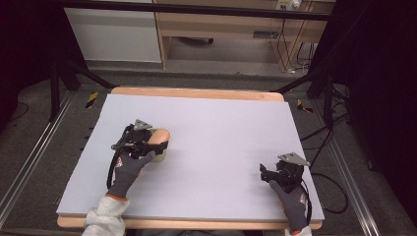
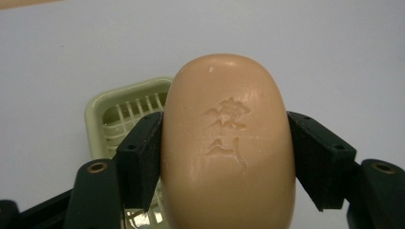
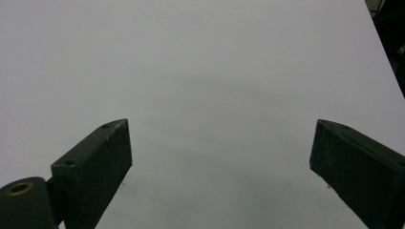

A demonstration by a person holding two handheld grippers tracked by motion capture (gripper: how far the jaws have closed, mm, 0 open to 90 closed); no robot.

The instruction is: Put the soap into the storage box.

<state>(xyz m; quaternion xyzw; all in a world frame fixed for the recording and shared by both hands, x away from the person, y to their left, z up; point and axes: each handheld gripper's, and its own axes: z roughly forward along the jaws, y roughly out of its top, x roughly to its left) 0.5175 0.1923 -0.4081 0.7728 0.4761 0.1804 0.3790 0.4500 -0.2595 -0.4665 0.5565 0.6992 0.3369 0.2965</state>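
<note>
Left claw (image 2: 224, 157) is clenched on a bar of soap (image 2: 228, 143), one black jaw pressed flat vs. each long side. In the left gripper view the soap is peach-tan, oval, w/ stamped characters on its upper face; it sticks out well past the jaw tips. Under & behind it sits a pale green soap dish (image 2: 125, 112) w/ a slotted grid bottom, rounded corners, low rim. Soap covers the dish's right part from this angle; can't tell if soap touches the dish or hangs just above it.

From the high view, left claw (image 1: 156, 142) is at the left-middle of the tabletop (image 1: 221, 128), held by a hand in a dark grey glove w/ orange cuff, light sleeve behind. Soap (image 1: 158, 135) pokes out to the right of the jaws, dish (image 1: 160, 156) just below it, mostly hidden by glove & gripper. Grey three-cornered plate sits on top of the gripper, cable loops off toward the wrist.

Right claw (image 1: 264, 174) is well apart, near the right-front corner of the tabletop, also in a gloved hand. It's released: in the right gripper view (image 3: 219, 157) both jaws stand wide apart w/ nothing btwn them, just bare pale surface ahead. It points left across the tabletop, roughly toward the other hand.

Tabletop is a pale lilac-grey sheet on a wooden board, wood edge showing at far & near sides. Beyond it: grey floor, black frame legs, wooden shelving w/ cables at the back.
</note>
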